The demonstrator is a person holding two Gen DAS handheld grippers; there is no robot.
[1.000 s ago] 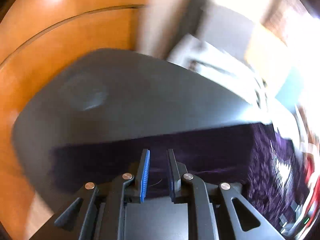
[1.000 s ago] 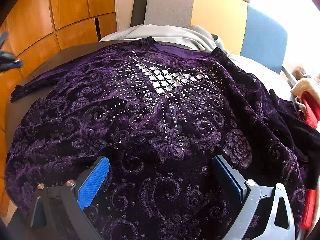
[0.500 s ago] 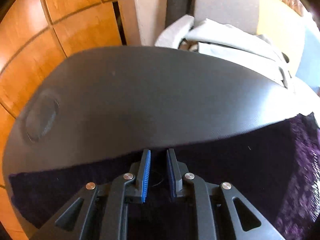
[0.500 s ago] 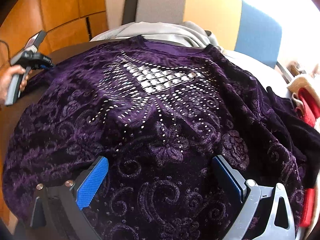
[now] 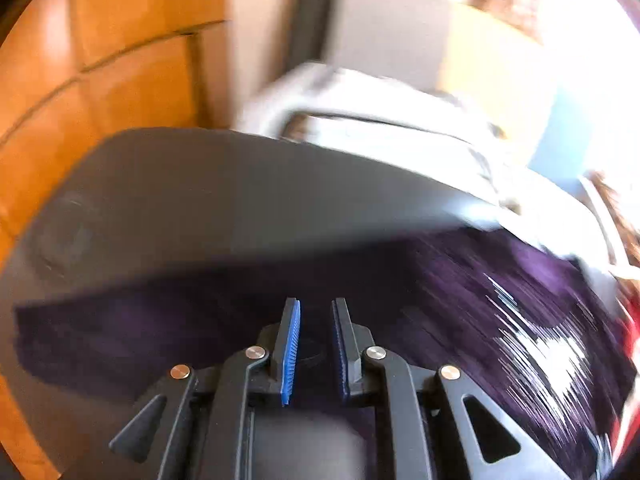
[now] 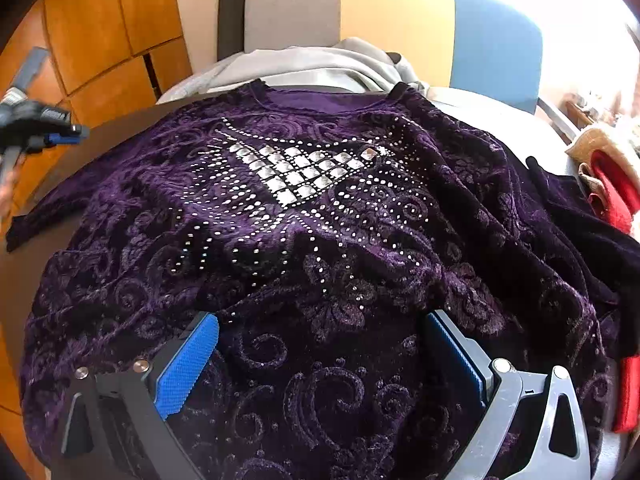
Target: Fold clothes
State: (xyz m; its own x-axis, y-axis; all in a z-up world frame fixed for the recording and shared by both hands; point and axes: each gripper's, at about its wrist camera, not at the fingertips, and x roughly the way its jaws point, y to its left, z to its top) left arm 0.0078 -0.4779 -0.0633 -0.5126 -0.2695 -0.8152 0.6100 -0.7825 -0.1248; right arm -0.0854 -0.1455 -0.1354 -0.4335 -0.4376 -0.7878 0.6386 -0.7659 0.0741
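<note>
A purple velvet top (image 6: 320, 208) with silver studs lies spread face up on the dark grey table (image 6: 120, 128). My right gripper (image 6: 320, 320) hovers open over its lower hem, the blue pads wide apart and nothing gripped. The top's left sleeve (image 6: 44, 216) stretches out to the table's left side. My left gripper (image 6: 76, 136) is in the air above that sleeve. In the blurred left wrist view the sleeve (image 5: 120, 328) lies below my left gripper (image 5: 316, 304), whose jaws are closing to a narrow gap with nothing between them.
A grey garment (image 6: 320, 64) is bunched at the table's far edge, before a chair (image 6: 400, 20) with grey, yellow and blue panels. Red cloth (image 6: 612, 196) and other clothes lie at the right. Wooden cabinets (image 6: 100, 20) stand at the left.
The left gripper has swept sideways toward the top's body, so its view is blurred and shows the studs. The right gripper stays over the hem.
</note>
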